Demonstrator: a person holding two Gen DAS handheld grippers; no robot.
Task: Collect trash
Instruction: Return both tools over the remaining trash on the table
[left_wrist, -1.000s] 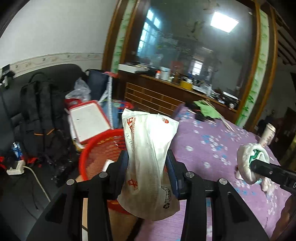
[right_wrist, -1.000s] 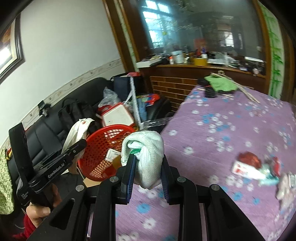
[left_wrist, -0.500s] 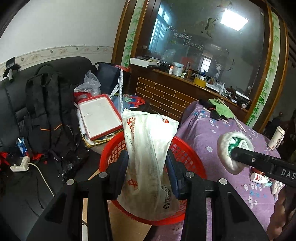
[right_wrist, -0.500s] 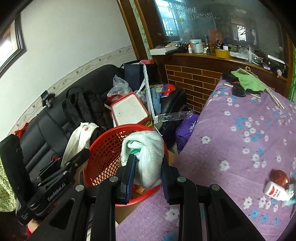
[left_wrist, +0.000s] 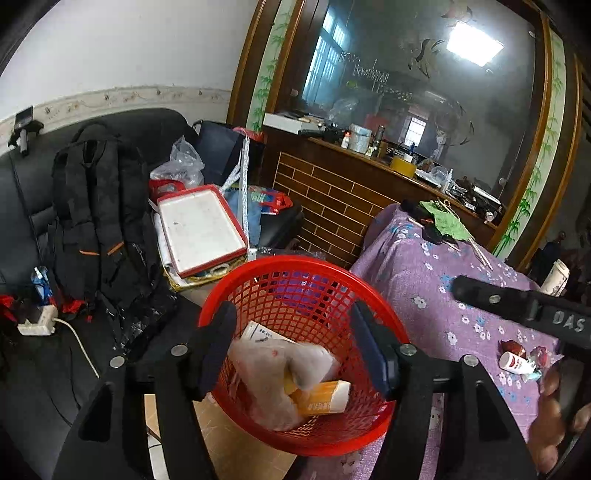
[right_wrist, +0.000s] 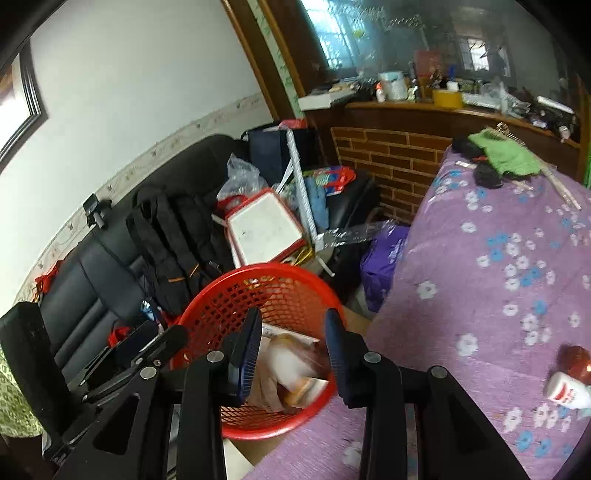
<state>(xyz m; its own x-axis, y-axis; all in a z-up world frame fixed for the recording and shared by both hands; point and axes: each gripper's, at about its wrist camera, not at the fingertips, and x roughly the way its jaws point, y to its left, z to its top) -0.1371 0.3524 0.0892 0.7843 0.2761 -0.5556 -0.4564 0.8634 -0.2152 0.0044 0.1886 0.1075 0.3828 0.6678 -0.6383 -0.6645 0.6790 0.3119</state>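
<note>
Left wrist view: I see my left gripper (left_wrist: 295, 347) poised over the red basket (left_wrist: 384, 325), its jaws spread wide and just opened, nothing between the pads. Inside the basket lies the white bag (left_wrist: 280, 376), slightly blurred, on top of an orange tube (left_wrist: 325, 397) and a white carton (left_wrist: 258, 332). Right wrist view — my right gripper (right_wrist: 291, 347) also hangs above the basket (right_wrist: 207, 306), jaws just opened and apart, nothing pinched; the trash below them is too blurred to sort out. The basket stands against the near edge of the purple-clothed table (right_wrist: 498, 266). Well to the right of the basket, a small white bottle (right_wrist: 565, 387) and red wrappers (left_wrist: 511, 347) lie on the cloth. Left of the basket, a black backpack (left_wrist: 92, 221) leans on the sofa (right_wrist: 92, 266).
</note>
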